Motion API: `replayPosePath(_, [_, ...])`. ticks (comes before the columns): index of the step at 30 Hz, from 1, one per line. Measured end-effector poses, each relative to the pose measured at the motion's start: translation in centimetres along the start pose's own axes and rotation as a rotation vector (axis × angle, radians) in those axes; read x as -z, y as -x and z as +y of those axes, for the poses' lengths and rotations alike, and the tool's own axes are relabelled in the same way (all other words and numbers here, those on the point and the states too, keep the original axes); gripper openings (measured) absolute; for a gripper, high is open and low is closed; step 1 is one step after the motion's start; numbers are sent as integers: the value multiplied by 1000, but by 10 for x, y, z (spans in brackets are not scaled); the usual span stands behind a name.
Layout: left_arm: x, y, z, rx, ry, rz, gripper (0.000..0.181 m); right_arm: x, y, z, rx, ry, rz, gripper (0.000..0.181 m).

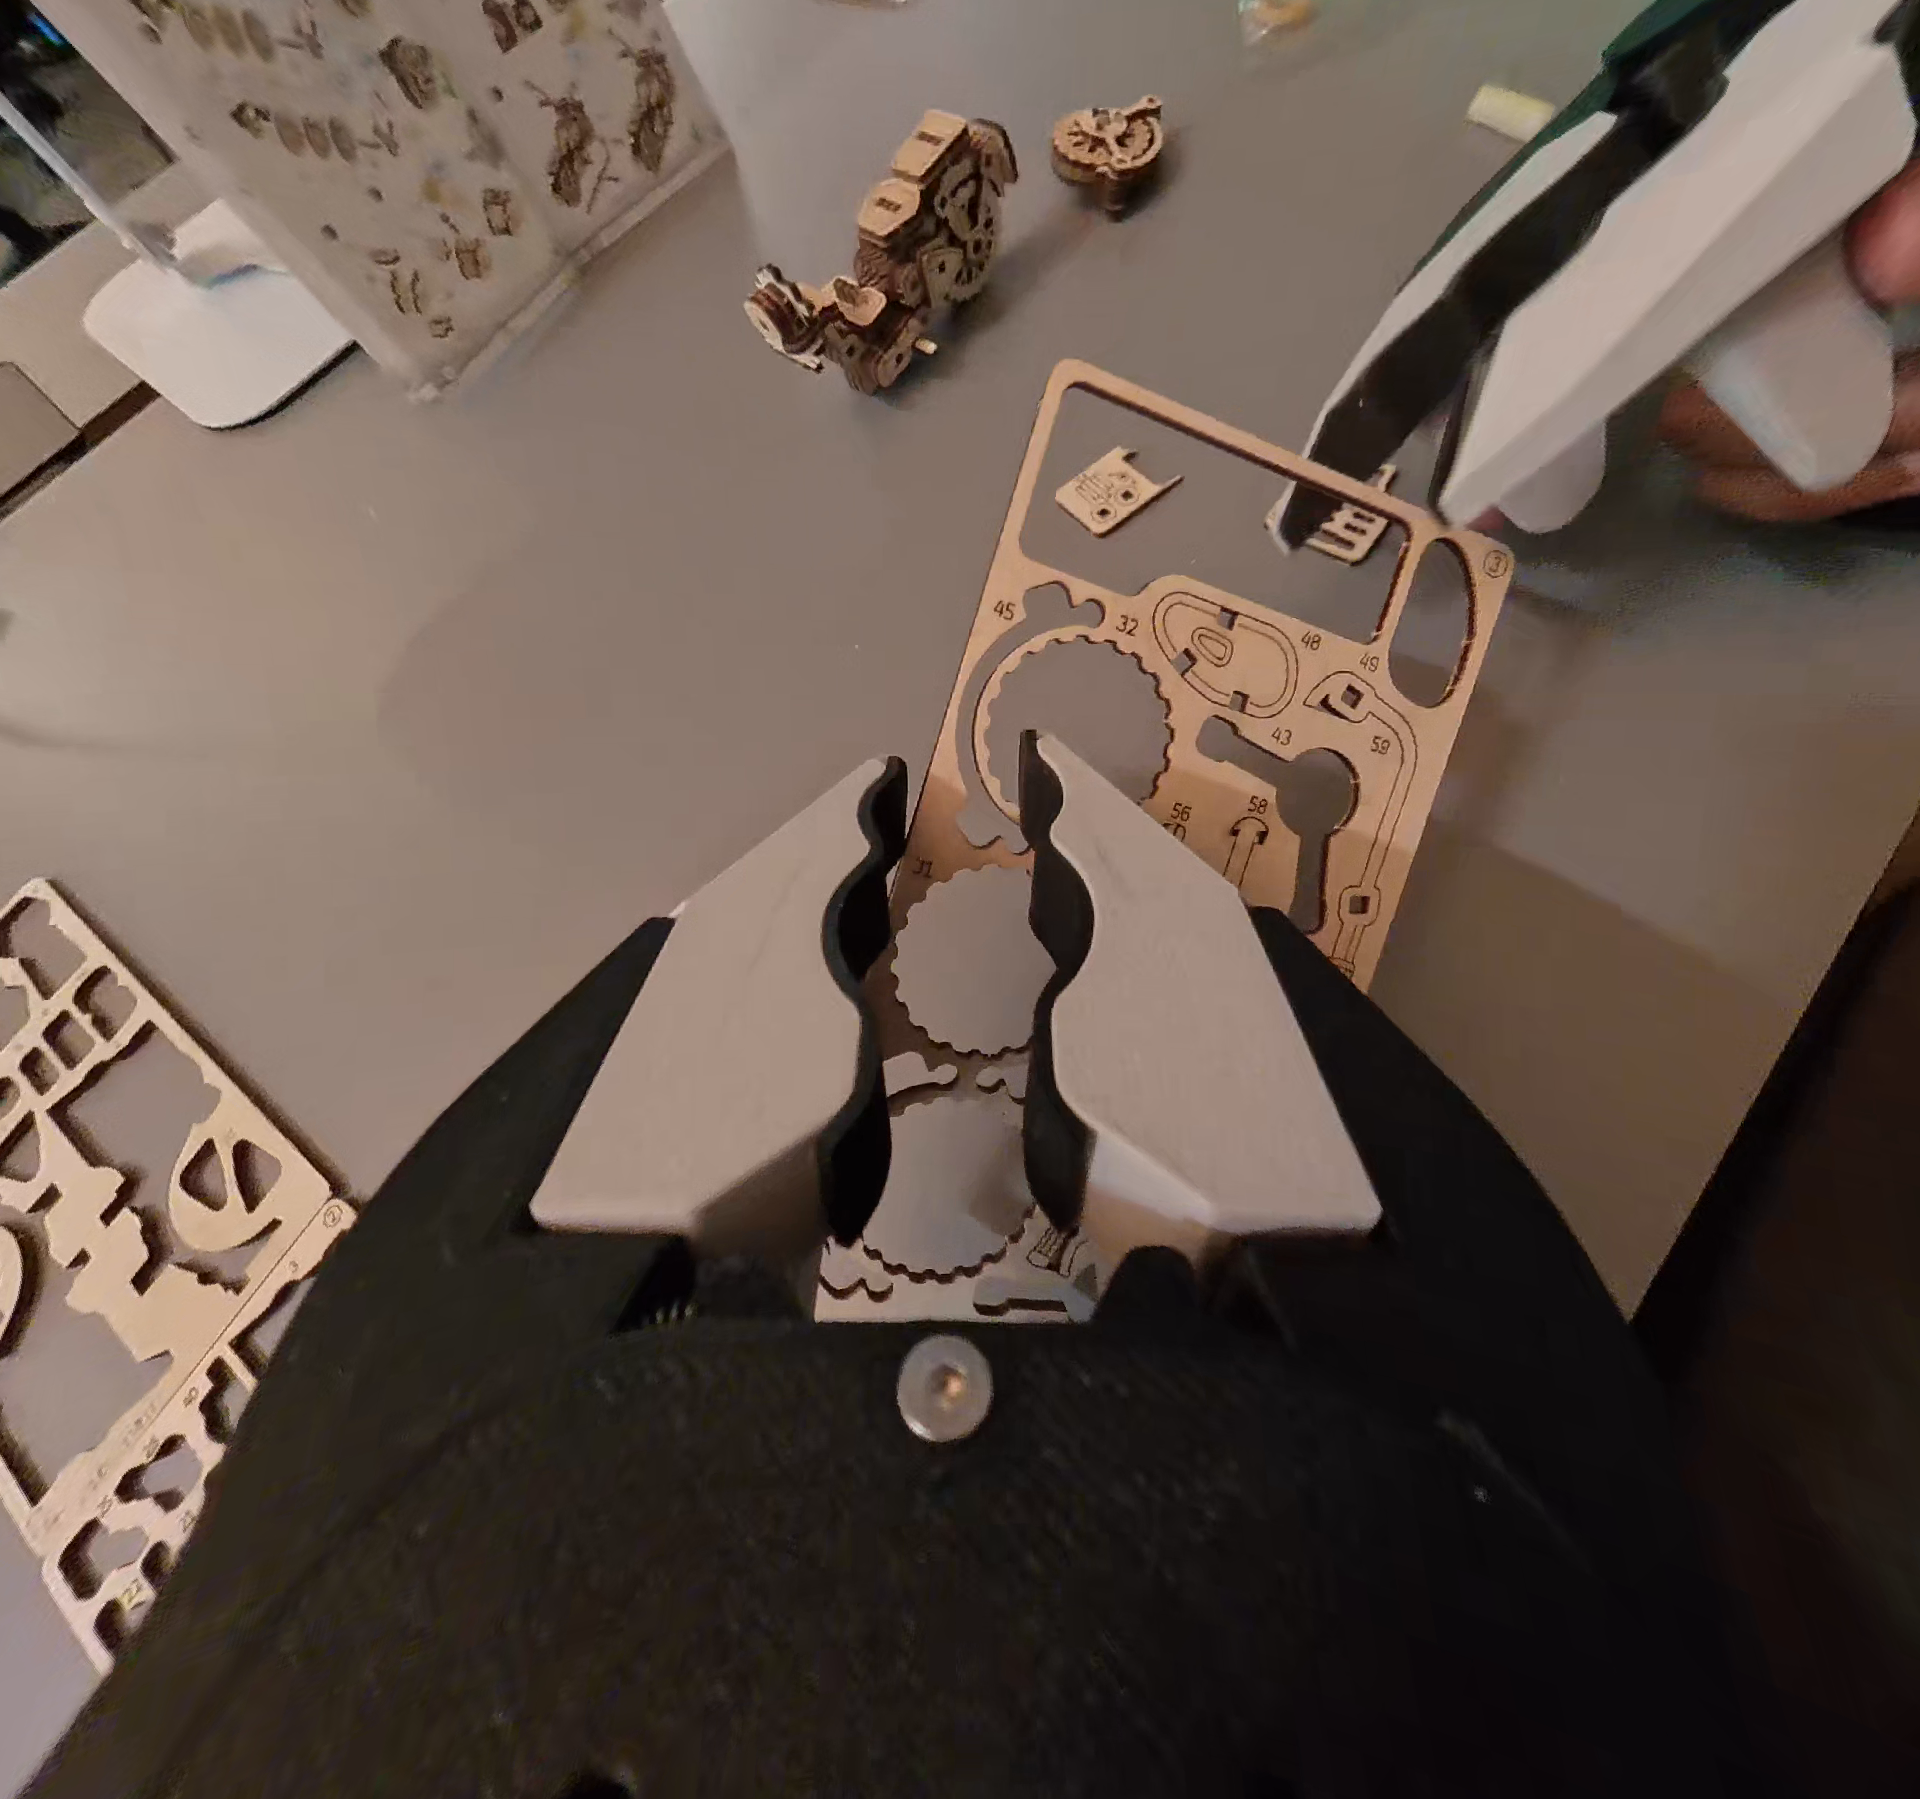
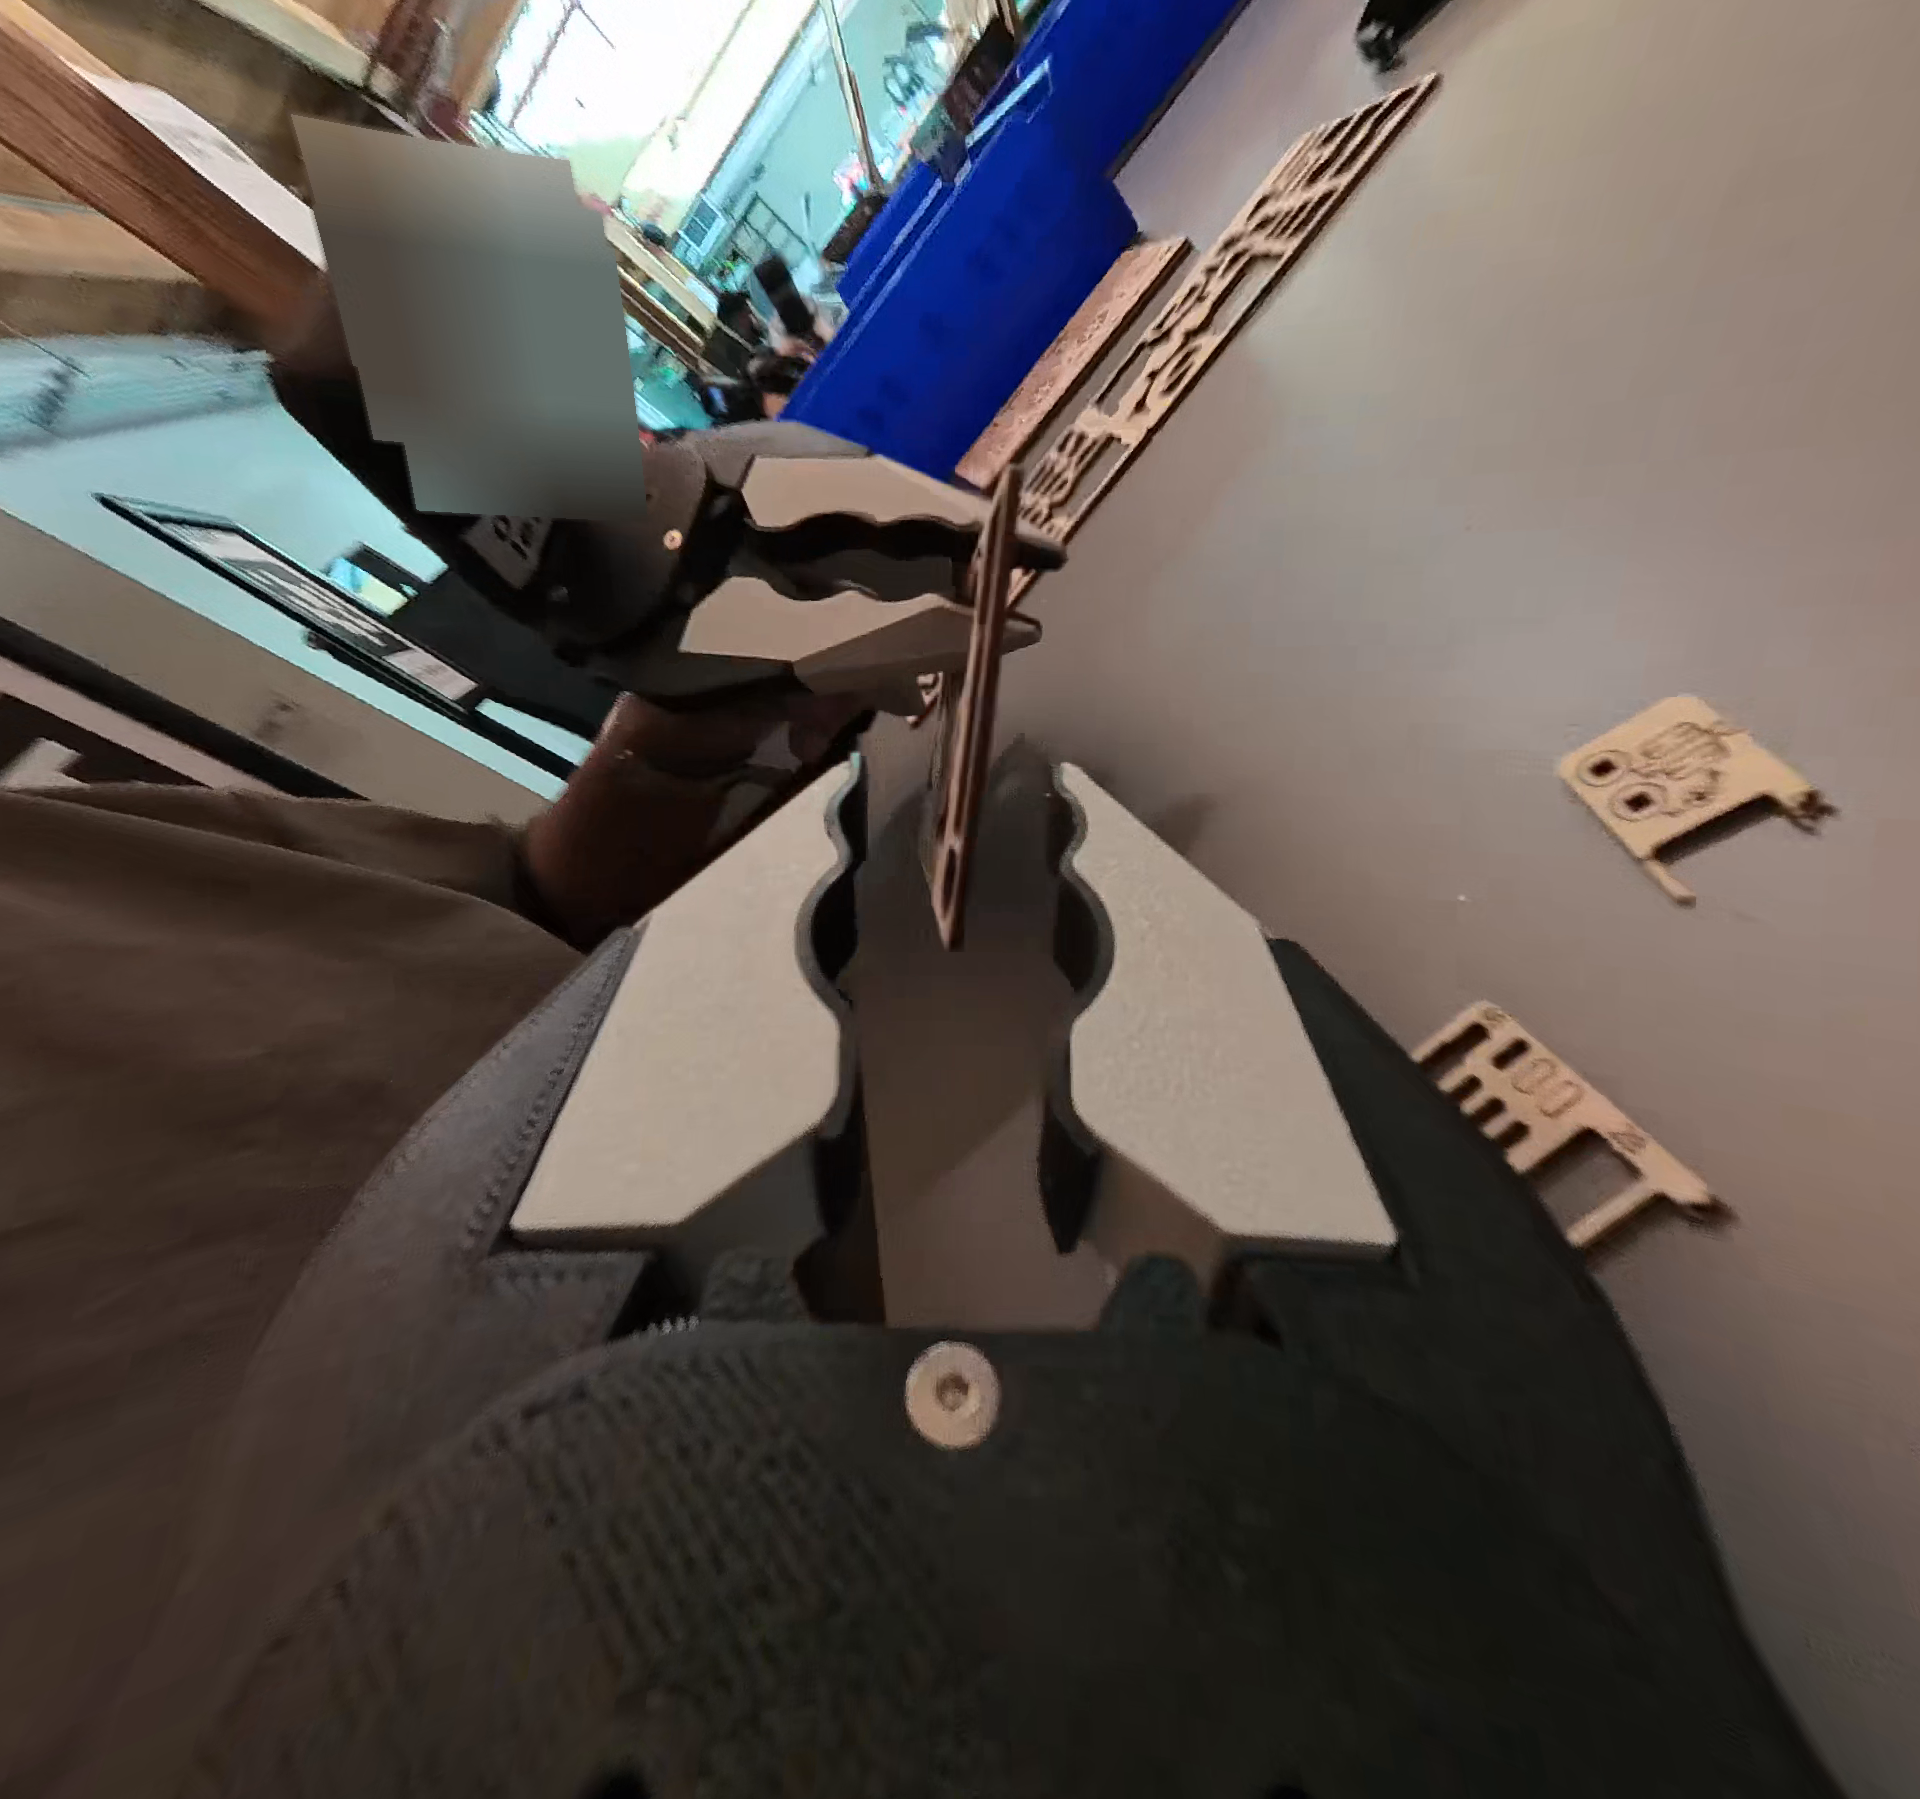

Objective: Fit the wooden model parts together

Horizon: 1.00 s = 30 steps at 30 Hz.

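A wooden parts sheet (image 1: 1403, 793) with gear-shaped holes is held tilted above the grey table. My left gripper (image 1: 956, 752) is shut on its left strip, one finger outside the edge and one through a gear hole. In the right wrist view the sheet (image 2: 971, 762) shows edge-on, crossing the left gripper (image 2: 1044, 594). My right gripper (image 2: 956, 783) is open, with the sheet's far corner between its fingers, not touching them; it also shows in the left wrist view (image 1: 1371, 513). A square loose part (image 2: 1683, 793) and a comb-shaped part (image 2: 1558, 1126) lie on the table.
A partly built wooden model (image 1: 904, 263) and a small round assembly (image 1: 1107, 144) stand at the back. A standing instruction leaflet (image 1: 395, 118) is at the back left. An emptied sheet (image 1: 125, 1178) lies at the left. More sheets (image 2: 1247, 222) and blue bins (image 2: 987, 243) lie beyond. The grippers' ends are close to 8 cm from one another.
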<state>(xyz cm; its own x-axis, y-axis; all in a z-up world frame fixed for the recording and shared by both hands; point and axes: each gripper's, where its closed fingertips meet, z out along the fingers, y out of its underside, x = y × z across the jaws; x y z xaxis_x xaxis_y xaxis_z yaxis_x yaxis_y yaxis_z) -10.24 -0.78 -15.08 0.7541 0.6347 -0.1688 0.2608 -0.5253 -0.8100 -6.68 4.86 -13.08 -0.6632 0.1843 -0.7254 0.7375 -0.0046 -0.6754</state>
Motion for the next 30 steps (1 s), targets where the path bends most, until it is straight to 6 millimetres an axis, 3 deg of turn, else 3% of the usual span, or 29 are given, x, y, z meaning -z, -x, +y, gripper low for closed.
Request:
replayPosePath(5, [-3,-20,4,-2,49,79,22,-17,-4,21,54,99,72,11])
replayPosePath(9, [7,-30,1,14,63,188,27,-13,7,23,12,117,-26,1])
replayPosePath(11, [15,-26,-5,63,39,221,43,-10,13,24,-15,127,-81,1])
replayPosePath(13, [21,-18,-12,129,-15,238,48,-8,11,25,-8,147,-79,1])
replayPosePath(18, [33,-11,-19,314,-131,409,33,-6,16,32,11,204,-113,1])
replayPosePath(24, [55,-33,-17,470,-232,842,16,-5,22,48,32,310,-157,1])
replayPosePath(27, [66,-36,-19,573,-256,1013,32,-6,15,51,39,338,-136,2])
replayPosePath(30, [54,-54,-8,469,-163,977,49,-7,17,47,23,320,-158,1])
